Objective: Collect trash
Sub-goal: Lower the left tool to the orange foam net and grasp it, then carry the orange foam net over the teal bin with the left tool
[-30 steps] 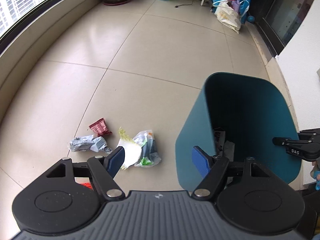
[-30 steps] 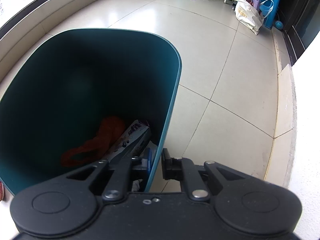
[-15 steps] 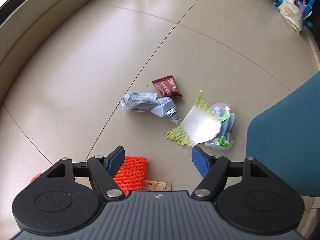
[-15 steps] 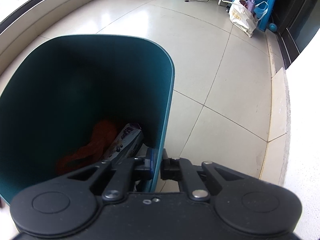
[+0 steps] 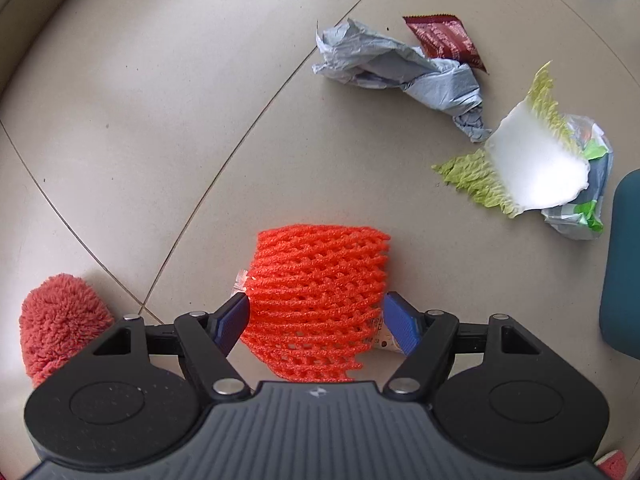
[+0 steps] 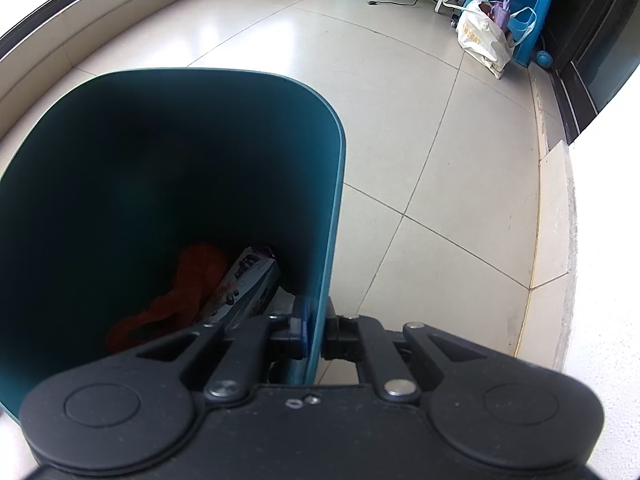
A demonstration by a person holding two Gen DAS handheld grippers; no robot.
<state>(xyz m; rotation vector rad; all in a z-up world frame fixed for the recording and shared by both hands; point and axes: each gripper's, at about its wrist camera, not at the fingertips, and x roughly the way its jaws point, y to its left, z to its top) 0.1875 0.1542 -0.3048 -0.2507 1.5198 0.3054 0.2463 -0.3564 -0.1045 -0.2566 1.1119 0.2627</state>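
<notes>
Dropping toward the floor (image 5: pixel 168 128), the left gripper (image 5: pixel 316 326) is now straddling the orange foam net (image 5: pixel 316 296), its blue fingers (image 5: pixel 232 322) spread wide on either side without pressing it. Beyond, a grey crumpled bag (image 5: pixel 400 68), a red wrapper (image 5: pixel 444 40) and a cabbage leaf (image 5: pixel 528 168) are lying near the teal bin (image 5: pixel 622 264). Meanwhile the right gripper (image 6: pixel 316 330) is clamping the bin's wall.

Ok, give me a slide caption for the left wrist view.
Open left gripper straddling an orange foam fruit net on the beige tiled floor, other litter nearby.
</notes>
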